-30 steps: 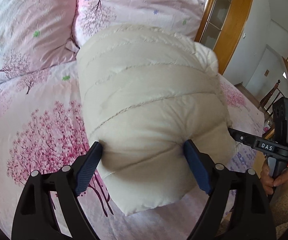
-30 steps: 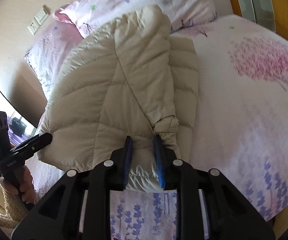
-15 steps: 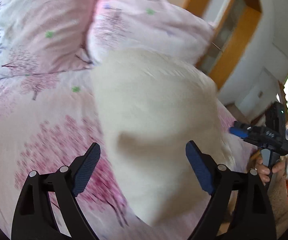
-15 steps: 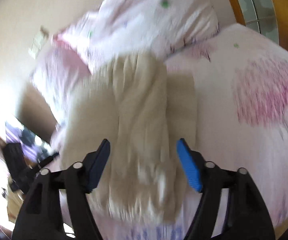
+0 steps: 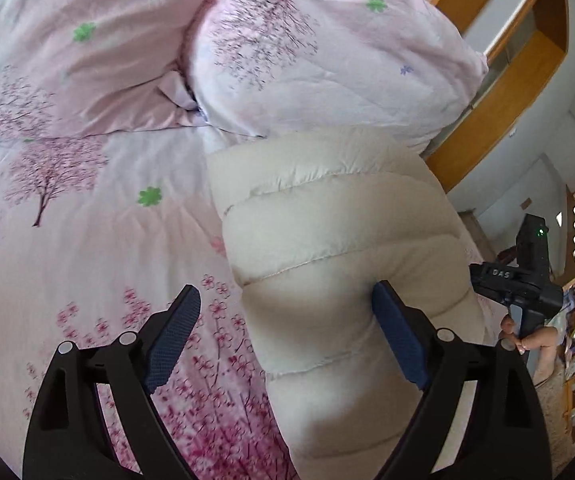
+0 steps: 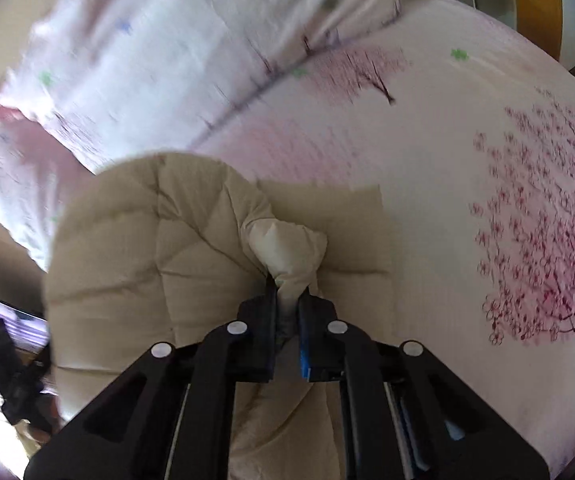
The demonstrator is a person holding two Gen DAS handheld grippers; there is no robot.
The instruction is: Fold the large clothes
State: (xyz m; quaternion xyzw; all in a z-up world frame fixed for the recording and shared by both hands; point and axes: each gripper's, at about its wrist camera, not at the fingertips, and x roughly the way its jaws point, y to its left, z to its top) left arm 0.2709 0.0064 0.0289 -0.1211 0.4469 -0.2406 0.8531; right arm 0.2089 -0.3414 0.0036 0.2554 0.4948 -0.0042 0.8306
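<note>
garment: puffer jacket (image 5: 339, 264) lies bundled on bed (image 5: 99, 248), near pillows (image 5: 327, 60)
left gripper (image 5: 287, 340): fingers wide, one pad against the jacket, no grip
right gripper (image 6: 287, 320): fingers closing, pinching a fold
progress: partly folded; final fold and flattening left

Home bedroom: floral-sheeted bed (image 5: 87, 240), pillows (image 5: 327, 60), wooden wardrobe (image 5: 499, 92).

Quilted matt cream cloth jacket (image 5: 339, 264); smooth printed cotton bed sheet (image 5: 99, 248); matt black plastic claw (image 6: 287, 312) with textured blue pads (image 5: 397, 340).
</note>
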